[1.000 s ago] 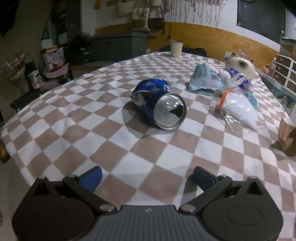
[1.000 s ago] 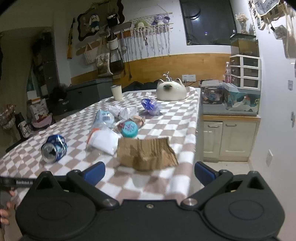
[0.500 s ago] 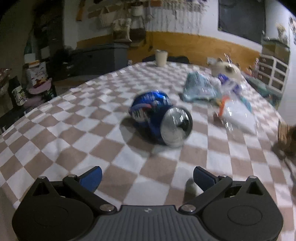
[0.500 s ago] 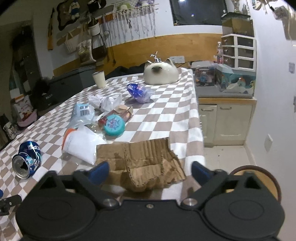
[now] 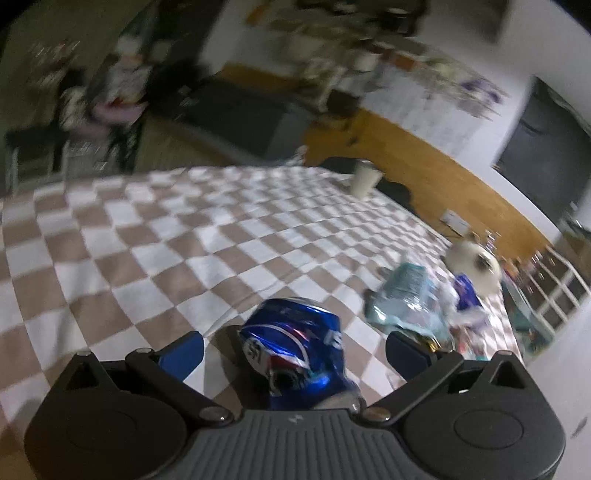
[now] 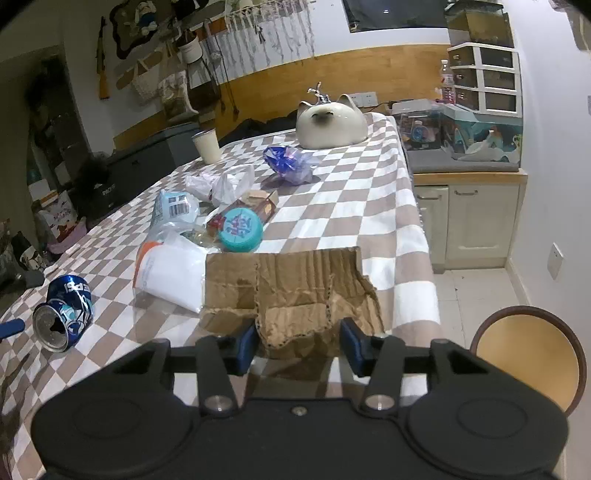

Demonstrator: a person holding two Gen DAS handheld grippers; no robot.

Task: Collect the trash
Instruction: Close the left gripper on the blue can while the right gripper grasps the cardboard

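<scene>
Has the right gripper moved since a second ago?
Yes. The right gripper moved forward to the torn cardboard near the table edge; jaws closing around it.

Right gripper [image 6: 298,341] closing around a torn cardboard piece [image 6: 291,291] on the checkered table [image 6: 351,199] — crushed blue can [image 6: 64,314] far left.

A: the room's pretty dim. White walls [image 6: 543,155] up top, a wood panel band [image 6: 384,70] below, dark window [image 6: 391,13] high up.

B: yeah, pale tile floor [image 6: 476,291], cream cabinet [image 6: 476,221] with white drawers [image 6: 484,81] behind, round stool [image 6: 532,354] by the checkered table [image 6: 373,192].
</scene>
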